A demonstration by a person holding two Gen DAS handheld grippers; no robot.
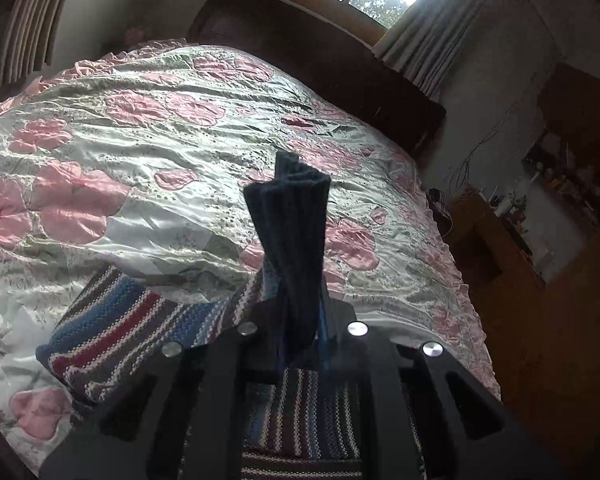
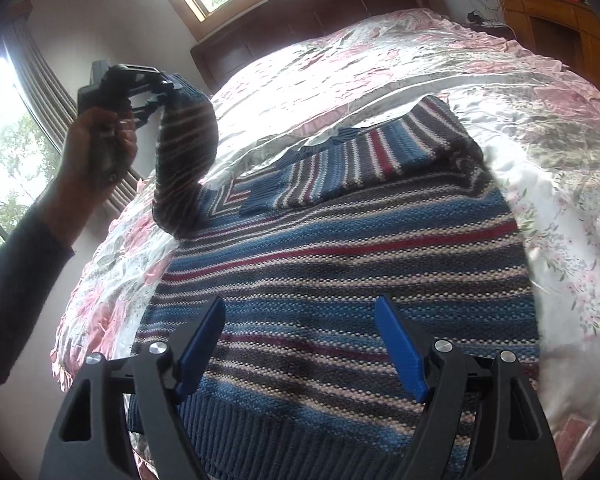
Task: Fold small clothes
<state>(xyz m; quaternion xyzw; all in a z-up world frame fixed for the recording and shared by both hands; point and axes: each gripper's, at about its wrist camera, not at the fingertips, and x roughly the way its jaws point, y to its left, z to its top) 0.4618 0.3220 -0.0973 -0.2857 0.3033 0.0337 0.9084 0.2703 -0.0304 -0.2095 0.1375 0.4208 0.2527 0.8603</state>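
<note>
- Striped sweater [image 2: 340,264] lies flat on the bed's floral bedspread [image 2: 560,128], body spread out directly under and ahead of the right gripper [image 2: 300,344]. Flat layout reads as prep for folding.
- Far sleeve [image 2: 364,164] is already laid across the chest, well ahead of the right gripper: that side looks done.
- Other sleeve [image 2: 184,152] is lifted off the bed, arching up to the left gripper [image 2: 156,92], which the person's hand [image 2: 100,148] holds up and left of the right gripper. My read: raised so it clears the body before swinging inward.
- Left gripper: jaws clamped on the dark ribbed cuff [image 1: 296,240], which sticks straight out ahead between them.
- Right gripper: blue fingers [image 2: 202,344] spread wide, holding nothing, hovering above the hem [image 2: 284,436] near its base. Probably standing by to pin or smooth the body.
</note>
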